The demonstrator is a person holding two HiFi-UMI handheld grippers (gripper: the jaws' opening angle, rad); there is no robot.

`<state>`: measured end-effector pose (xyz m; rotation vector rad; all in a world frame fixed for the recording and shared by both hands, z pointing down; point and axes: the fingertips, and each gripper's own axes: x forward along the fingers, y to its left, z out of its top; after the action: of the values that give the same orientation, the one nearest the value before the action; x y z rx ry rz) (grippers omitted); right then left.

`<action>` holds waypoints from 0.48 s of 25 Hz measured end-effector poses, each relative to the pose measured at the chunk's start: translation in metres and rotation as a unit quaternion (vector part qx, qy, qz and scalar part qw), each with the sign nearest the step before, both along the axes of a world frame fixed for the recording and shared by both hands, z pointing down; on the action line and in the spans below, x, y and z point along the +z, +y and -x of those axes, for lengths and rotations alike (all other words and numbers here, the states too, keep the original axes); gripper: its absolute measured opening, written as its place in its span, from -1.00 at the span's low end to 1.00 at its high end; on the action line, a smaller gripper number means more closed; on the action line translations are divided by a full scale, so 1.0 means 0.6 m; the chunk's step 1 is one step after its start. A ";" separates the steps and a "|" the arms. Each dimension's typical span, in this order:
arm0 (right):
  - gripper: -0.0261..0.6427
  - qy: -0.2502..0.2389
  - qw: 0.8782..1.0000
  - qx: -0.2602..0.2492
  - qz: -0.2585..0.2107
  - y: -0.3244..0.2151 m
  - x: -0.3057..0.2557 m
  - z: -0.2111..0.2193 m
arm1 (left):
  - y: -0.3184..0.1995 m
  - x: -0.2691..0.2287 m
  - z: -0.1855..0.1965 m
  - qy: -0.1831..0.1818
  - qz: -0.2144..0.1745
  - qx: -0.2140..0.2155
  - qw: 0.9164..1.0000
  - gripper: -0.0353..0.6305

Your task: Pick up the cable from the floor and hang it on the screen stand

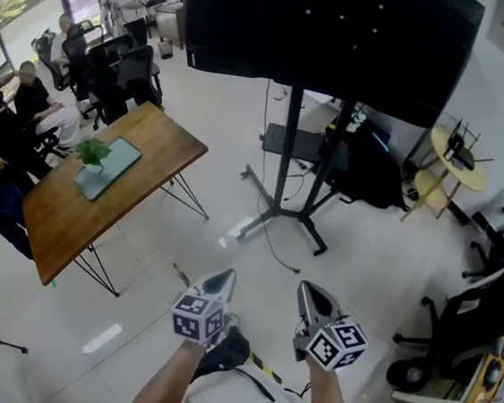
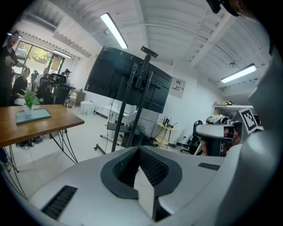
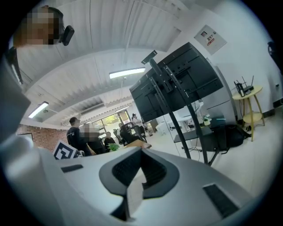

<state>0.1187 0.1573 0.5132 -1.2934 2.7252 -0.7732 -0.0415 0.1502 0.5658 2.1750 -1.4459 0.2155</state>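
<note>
The screen stand (image 1: 286,155) holds a big black screen (image 1: 332,35) and rests on splayed black legs on the white floor. A thin dark cable (image 1: 275,250) trails over the floor from the stand's base towards me. My left gripper (image 1: 223,281) and right gripper (image 1: 308,291) are side by side over the floor, short of the cable and pointing at the stand. Both are shut with nothing between the jaws. In the left gripper view the left gripper (image 2: 138,149) faces the stand (image 2: 126,110). The right gripper (image 3: 141,150) sees the stand (image 3: 185,119) on its right.
A wooden table (image 1: 149,154) with a potted plant (image 1: 92,153) stands to the left, with people seated beyond it. A black bag (image 1: 371,173) lies behind the stand, next to a round yellow side table (image 1: 458,160). An office chair (image 1: 462,334) is at the right.
</note>
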 end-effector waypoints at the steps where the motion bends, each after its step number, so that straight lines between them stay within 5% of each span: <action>1: -0.90 0.002 1.000 -0.001 0.001 -0.024 0.000 0.012 | -0.025 0.004 0.011 -0.001 0.003 0.000 1.000 -0.89; 12: -0.90 0.016 0.999 0.004 -0.033 -0.238 -0.042 0.122 | -0.236 0.064 0.100 0.015 0.035 0.009 0.999 -0.89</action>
<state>0.0457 0.0143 0.4881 -1.3131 2.7443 -0.6603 -0.1012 0.0084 0.6043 2.1261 -1.3814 0.2355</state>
